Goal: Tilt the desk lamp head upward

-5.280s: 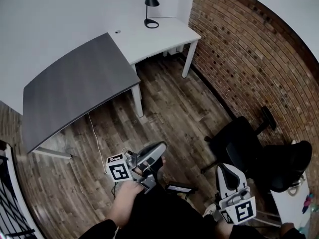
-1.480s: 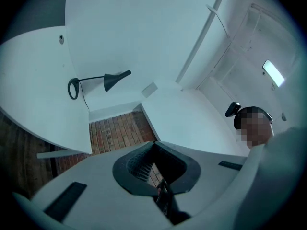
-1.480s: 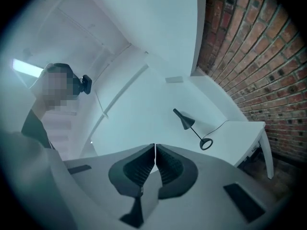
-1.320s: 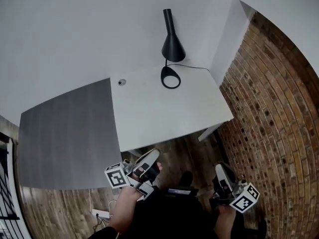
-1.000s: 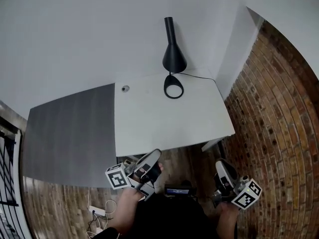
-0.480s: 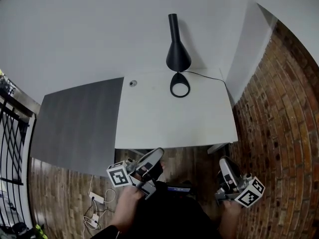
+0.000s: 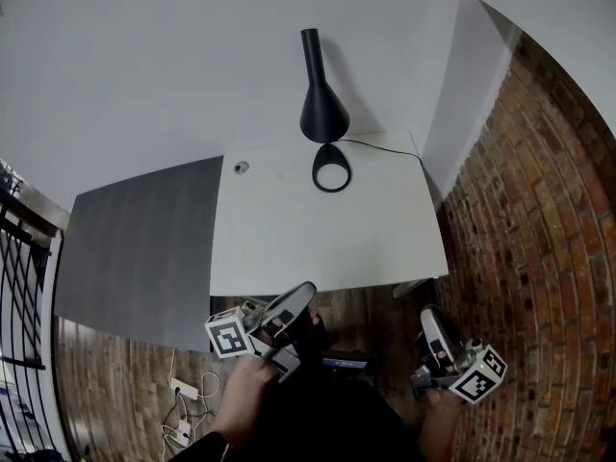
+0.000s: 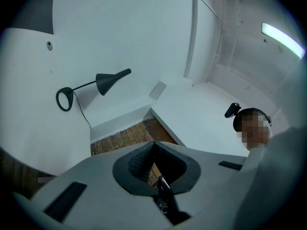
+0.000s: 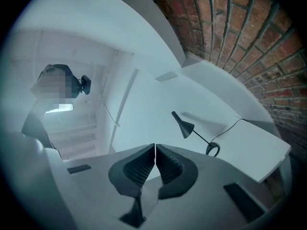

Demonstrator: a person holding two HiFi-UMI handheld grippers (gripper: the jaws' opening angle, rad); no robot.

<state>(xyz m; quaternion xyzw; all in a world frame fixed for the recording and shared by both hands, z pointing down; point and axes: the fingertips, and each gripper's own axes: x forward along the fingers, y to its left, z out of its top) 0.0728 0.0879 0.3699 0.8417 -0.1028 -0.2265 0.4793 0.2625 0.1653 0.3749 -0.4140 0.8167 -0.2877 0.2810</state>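
Left gripper and right gripper: jaws were fully together, holding nothing. The desk lamp stood at the white desk's far edge, well apart from both. From overhead, its shade hid the stem.

No text, brand or number was legible to you, only square markers on your left gripper and right gripper (patterns, not letters).

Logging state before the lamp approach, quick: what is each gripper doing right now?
Left gripper: closed, holding nothing.
Right gripper: closed, holding nothing.
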